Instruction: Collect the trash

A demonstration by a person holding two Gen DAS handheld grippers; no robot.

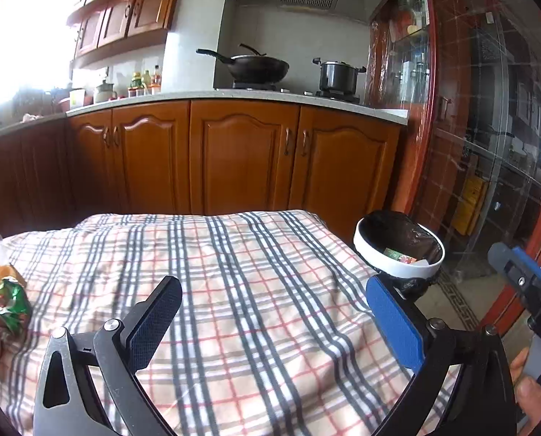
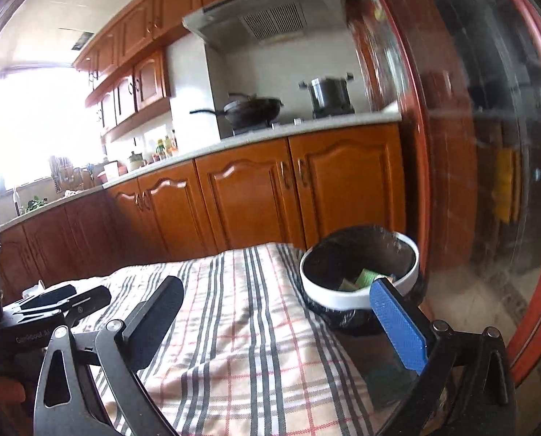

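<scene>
- We judge the step in hand to be going for the next piece of trash: both claws stand wide with nothing between the pads, the left gripper [image 1: 274,323] over the checked cloth [image 1: 234,290] and the right gripper [image 2: 277,327] near the cloth's right edge.
- The bin [image 1: 397,254], white-rimmed with a black liner, sits off the table's far right corner, at about 2 o'clock from the left gripper and 1 o'clock from the right. A few wrappers already lie inside it.
- The trash left to collect is the crumpled green foil wrapper [image 1: 8,301], with more litter beside it, at the cloth's left edge, roughly 9 o'clock from the left gripper.
- We would send the left gripper there, as it is nearer, and keep the jaws wide until the foil lies between the pads.
- We would pinch the wrapper's bulk, not the cloth beneath; snagged fabric would drag everything.
- Then we would carry it above the bin's rim before letting go.
</scene>
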